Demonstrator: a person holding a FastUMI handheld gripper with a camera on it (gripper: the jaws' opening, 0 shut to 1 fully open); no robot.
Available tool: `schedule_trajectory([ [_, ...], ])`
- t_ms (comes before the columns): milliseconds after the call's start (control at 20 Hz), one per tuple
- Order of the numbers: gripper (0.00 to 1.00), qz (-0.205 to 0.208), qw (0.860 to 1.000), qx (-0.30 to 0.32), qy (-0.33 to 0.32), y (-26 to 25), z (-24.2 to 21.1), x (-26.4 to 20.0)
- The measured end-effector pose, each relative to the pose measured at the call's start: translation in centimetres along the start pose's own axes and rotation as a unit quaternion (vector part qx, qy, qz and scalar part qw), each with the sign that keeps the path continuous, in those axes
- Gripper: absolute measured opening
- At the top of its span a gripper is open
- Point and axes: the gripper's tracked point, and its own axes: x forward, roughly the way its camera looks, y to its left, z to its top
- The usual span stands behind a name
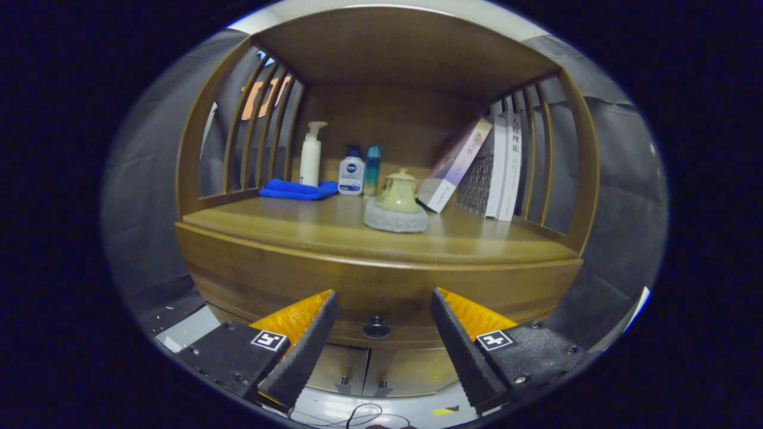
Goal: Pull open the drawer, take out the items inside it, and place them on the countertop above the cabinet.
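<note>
A wooden cabinet stands ahead of me with its drawer front (381, 292) closed under the countertop (310, 229). A small dark round knob (377, 326) sits at the middle of the drawer front. My gripper (384, 310) is open, its two fingers spread wide to either side of the knob and apart from it. Nothing lies between the fingers. What the drawer holds is hidden.
On the countertop stand a green lidded pot (398, 192) on a grey pad (395, 218), a folded blue cloth (296, 189), a white pump bottle (310, 154), two smaller bottles (351, 170) and leaning books (477, 170). Slatted side rails (253, 128) and a top shelf enclose it. Two small doors (369, 372) lie below the drawer.
</note>
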Motion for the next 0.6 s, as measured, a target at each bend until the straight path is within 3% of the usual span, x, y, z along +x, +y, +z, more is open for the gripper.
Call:
schedule_trajectory([
  [600,1.0,0.047,0.996,0.004,-0.076,-3.2,12.6,-13.5],
])
